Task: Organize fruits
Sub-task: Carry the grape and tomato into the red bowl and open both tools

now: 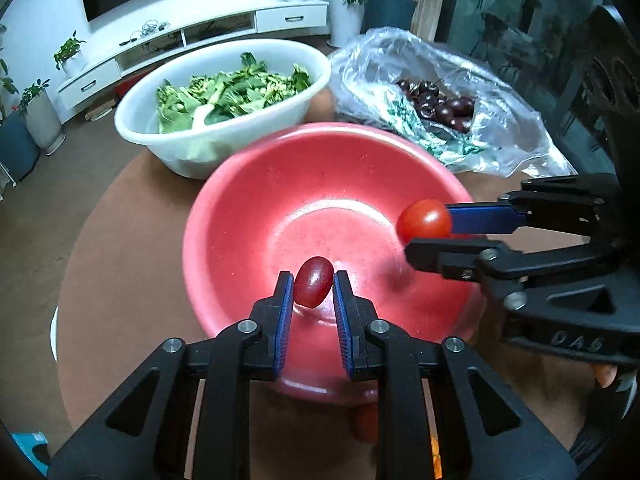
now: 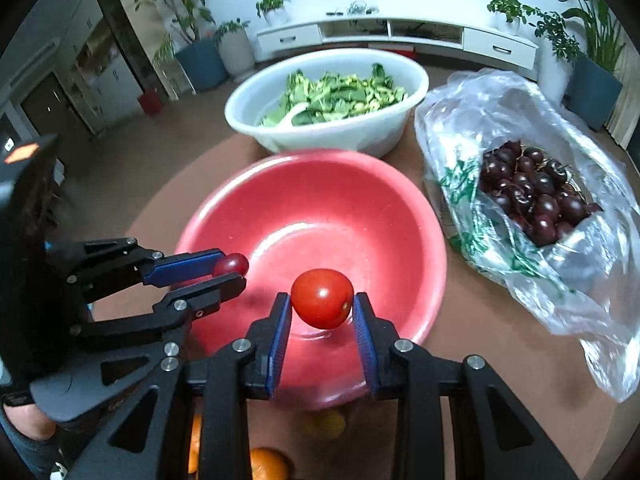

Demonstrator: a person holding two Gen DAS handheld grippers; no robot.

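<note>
A red plastic basin (image 1: 256, 200) (image 2: 408, 216) sits on the round brown table, nothing inside. My left gripper (image 1: 313, 285) (image 2: 234, 268) is shut on a dark red oval cherry tomato (image 1: 314, 288) (image 2: 232, 265) and holds it over the basin's near side. My right gripper (image 2: 322, 300) (image 1: 416, 227) is shut on a brighter, rounder red tomato (image 2: 322, 298) (image 1: 425, 220) and holds it over the basin too. The two grippers hang side by side, apart.
A white basin (image 1: 168, 136) (image 2: 360, 136) of leafy greens stands behind the red one. A clear plastic bag (image 2: 540, 248) (image 1: 500, 136) with dark cherries (image 2: 536, 192) (image 1: 440, 104) lies to the right. Orange fruits (image 2: 268, 464) lie below the grippers near the table's front.
</note>
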